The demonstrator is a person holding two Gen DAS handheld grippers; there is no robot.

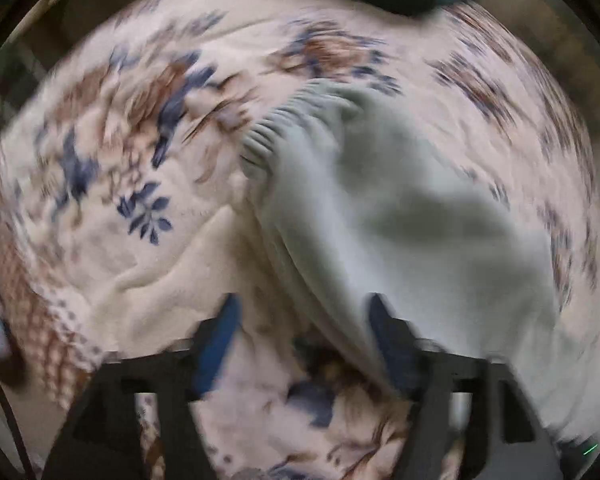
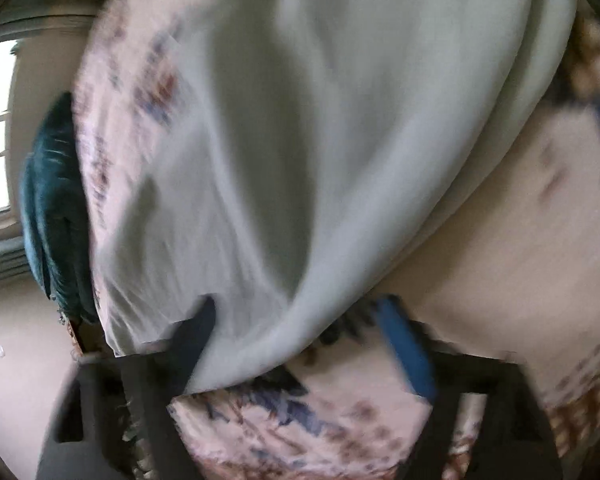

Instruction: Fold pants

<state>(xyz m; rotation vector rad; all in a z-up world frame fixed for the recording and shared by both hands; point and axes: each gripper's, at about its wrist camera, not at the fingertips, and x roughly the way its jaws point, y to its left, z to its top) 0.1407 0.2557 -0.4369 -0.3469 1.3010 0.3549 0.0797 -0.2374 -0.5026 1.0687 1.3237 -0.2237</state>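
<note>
Pale green pants [image 1: 400, 208] lie bunched on a floral bedspread [image 1: 112, 184], ribbed waistband [image 1: 268, 136] toward the far side. Left tongs [image 1: 304, 344] and right tongs [image 2: 300, 344] both stand spread, cloth between the jaws but unpinched. The loose folds could snag a finger and drag askew. A dark teal cushion [image 2: 52, 216] crowds one edge; elsewhere the bed lies open.

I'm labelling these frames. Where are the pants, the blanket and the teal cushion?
pants [image 1: 440, 216], left wrist view, on the flat grey cloth.
blanket [image 1: 112, 152], left wrist view, on its flower print.
teal cushion [image 2: 48, 200], right wrist view, on its side face.
</note>
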